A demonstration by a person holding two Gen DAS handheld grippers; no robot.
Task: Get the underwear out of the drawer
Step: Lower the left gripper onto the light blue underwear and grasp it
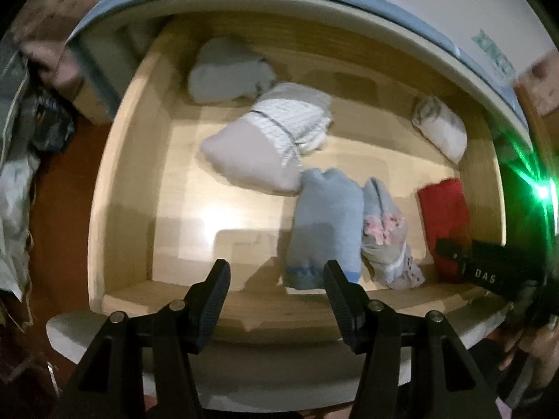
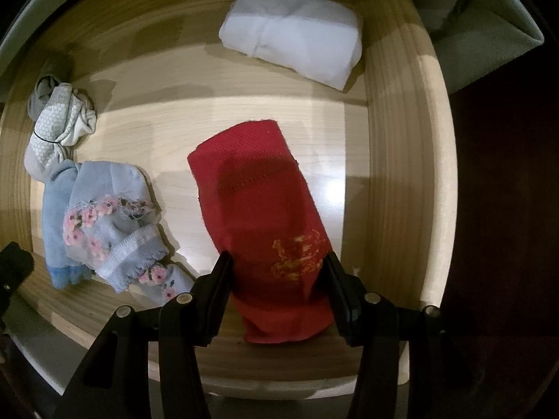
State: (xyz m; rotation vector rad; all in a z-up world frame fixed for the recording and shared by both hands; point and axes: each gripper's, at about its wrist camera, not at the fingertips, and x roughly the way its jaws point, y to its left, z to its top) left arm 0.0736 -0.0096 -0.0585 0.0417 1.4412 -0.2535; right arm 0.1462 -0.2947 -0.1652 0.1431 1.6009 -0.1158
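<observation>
Right wrist view has the right gripper (image 2: 277, 262) pointing down into the open wooden drawer (image 2: 394, 160), its jaws either side of the near end of a folded red pair of underwear (image 2: 258, 216) with a yellow print. The cloth looks pinched and a bit lifted between the pads, so I'd call that a grip — makes sense, since that pair lies nearest that hand, by the drawer's right wall. Left wrist view shows the left gripper (image 1: 277, 279) hanging over the front edge with its jaws wide apart and nothing in them, lined up above a plain blue pair (image 1: 323, 223). My guess is it's picking that one next. A floral blue pair (image 2: 115, 230) lies right against it, and a white folded pair (image 2: 293, 40) sits at the back — all loosely spaced, so easy to pick singly.
</observation>
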